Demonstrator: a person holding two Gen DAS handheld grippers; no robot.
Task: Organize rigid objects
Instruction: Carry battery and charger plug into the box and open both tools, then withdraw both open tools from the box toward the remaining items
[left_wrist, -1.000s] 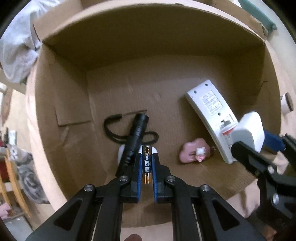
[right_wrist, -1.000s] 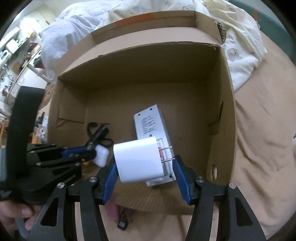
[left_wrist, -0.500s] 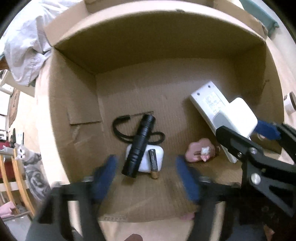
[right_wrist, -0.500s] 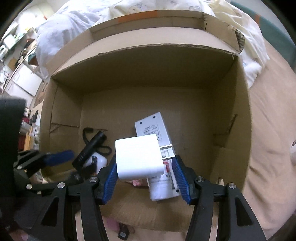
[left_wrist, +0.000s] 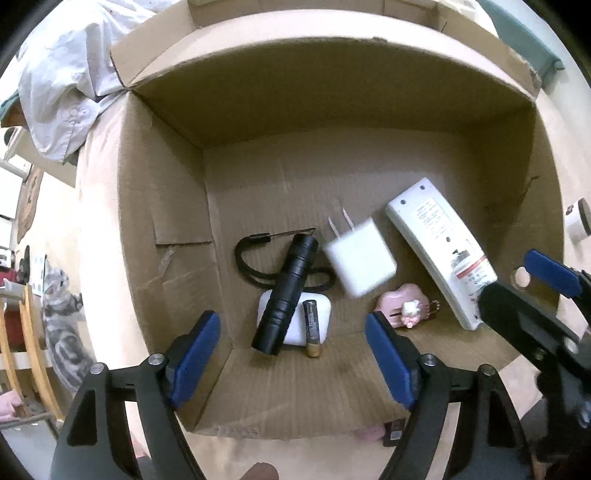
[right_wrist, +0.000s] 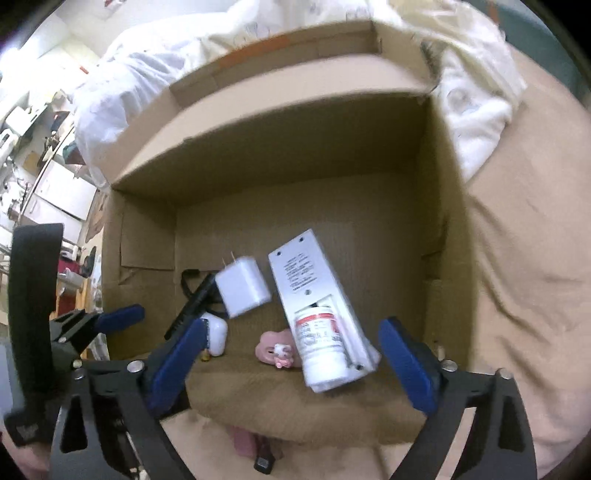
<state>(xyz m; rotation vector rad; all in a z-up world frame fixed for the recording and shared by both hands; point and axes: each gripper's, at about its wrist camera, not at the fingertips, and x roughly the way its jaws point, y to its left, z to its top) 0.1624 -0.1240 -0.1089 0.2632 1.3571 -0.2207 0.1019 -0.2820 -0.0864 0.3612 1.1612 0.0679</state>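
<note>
An open cardboard box holds a black flashlight, a battery lying on a white case, a pink toy and a white remote with a white bottle on it. A white charger plug shows blurred, free of any grip, between the flashlight and the remote. Over the box's near edge my left gripper has its jaws opening, nothing between them. My right gripper has its jaws opening wide, empty too, with the charger beyond them.
White bedding is piled behind and beside the box, which rests on a tan sheet. A small pink and black item lies outside the box's near wall. Wooden chair rails stand far left.
The left gripper let go of the battery, which now lies on the white case. The right gripper opened and the charger dropped into the box beside the flashlight.
</note>
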